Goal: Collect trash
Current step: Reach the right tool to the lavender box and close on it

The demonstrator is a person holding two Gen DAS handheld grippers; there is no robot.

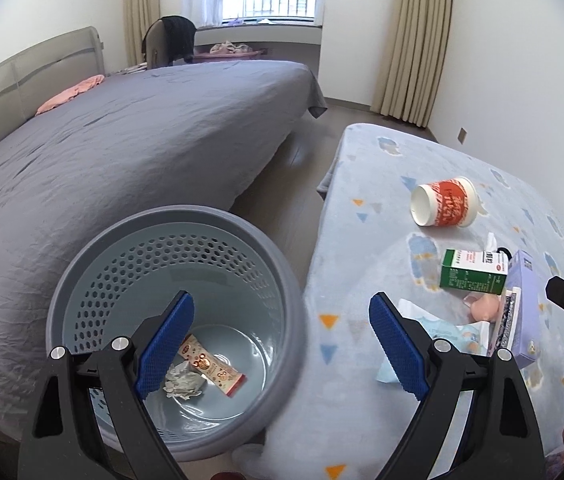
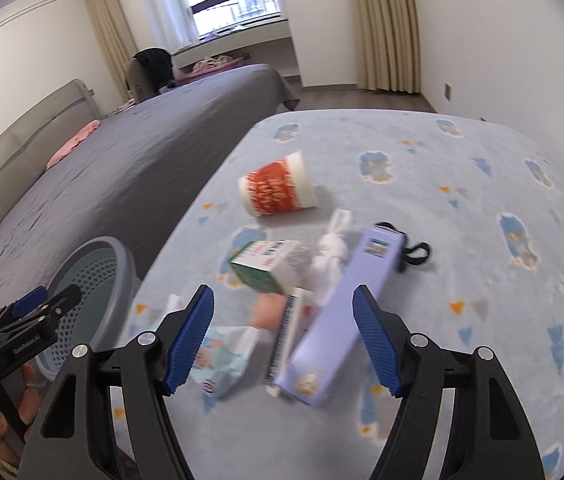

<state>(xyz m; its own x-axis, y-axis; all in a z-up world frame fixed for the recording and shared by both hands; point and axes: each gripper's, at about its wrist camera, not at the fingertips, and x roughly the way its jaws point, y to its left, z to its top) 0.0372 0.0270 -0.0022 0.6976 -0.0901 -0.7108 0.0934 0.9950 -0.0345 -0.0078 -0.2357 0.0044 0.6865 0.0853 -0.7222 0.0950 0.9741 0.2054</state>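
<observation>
The desk (image 2: pixel 422 152), draped in a pale blue patterned fleece, lies ahead of the right gripper (image 2: pixel 282 338); the round grey perforated plastic bin (image 1: pixel 81 276) sits under the left gripper (image 1: pixel 282 344), with a printed wrapper (image 1: pixel 213 366) and a crumpled paper wad (image 1: pixel 183 384) just beyond its left finger. Both pairs of fingers stand wide apart, holding nothing. A long lilac cardboard box (image 2: pixel 338 320) runs between the right fingers, untouched. The step looks like picking the next piece: lower, straddle the box, then close.
</observation>
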